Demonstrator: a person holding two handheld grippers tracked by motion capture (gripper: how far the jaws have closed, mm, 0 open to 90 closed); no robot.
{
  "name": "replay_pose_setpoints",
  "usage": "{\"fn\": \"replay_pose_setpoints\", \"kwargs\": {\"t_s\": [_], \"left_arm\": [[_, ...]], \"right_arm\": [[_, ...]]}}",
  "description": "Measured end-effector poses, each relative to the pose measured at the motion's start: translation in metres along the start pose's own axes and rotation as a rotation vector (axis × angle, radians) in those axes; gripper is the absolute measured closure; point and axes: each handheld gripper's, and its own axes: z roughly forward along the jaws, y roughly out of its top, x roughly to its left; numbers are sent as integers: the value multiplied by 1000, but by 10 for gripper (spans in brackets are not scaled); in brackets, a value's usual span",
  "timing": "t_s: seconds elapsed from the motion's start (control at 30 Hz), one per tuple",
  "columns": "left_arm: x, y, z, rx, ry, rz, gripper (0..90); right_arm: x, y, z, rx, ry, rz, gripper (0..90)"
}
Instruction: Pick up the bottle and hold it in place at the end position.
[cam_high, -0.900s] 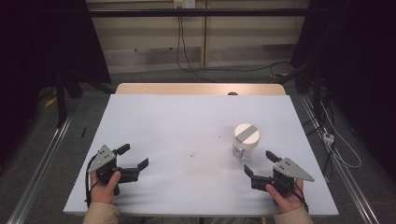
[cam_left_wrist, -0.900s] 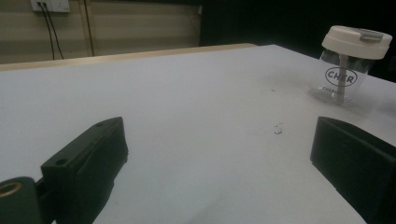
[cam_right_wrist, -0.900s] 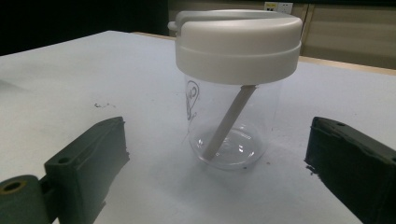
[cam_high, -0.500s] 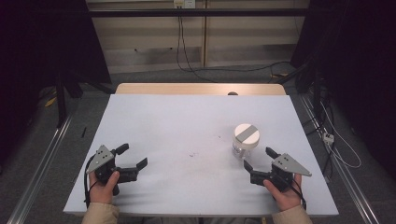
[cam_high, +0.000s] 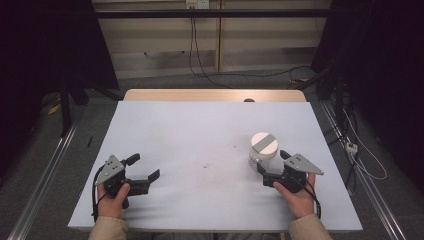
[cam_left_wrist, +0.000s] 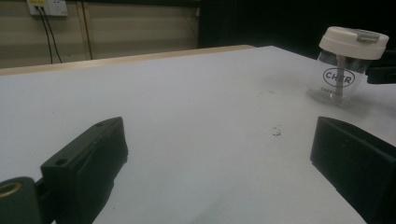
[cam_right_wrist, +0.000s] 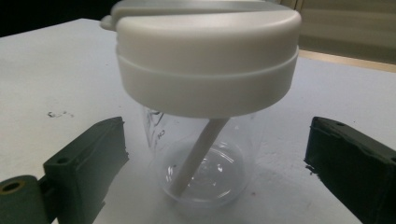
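Jaws of the right gripper (cam_high: 270, 166) stand wide around the clear jar (cam_right_wrist: 205, 116) without touching it, left gripper (cam_high: 146, 168) spread empty

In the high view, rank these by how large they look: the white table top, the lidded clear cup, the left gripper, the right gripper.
1. White table top, by far the largest.
2. Left gripper and right gripper: they look alike, so no ranking between them.
3. Lidded clear cup, smallest.

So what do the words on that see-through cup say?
"CHER" in an oval, on the clear wall of the cup, seen in the left gripper view.
A smaller line printed under the oval: too small and blurred to read.
Faint marks on the cup wall in the right gripper view: too blurred to read.
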Motion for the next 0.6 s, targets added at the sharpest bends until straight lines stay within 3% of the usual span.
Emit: {"fn": "replay_pose_setpoints", "kwargs": {"t_s": [0.37,0.6], "left_arm": [[-1,0,1,11,-3,7,34],[0,-1,1,13,-7,4,34]], "right_arm": [[3,5,23,38,-14,0,56],[3,8,32,27,-11,19,78]]}}
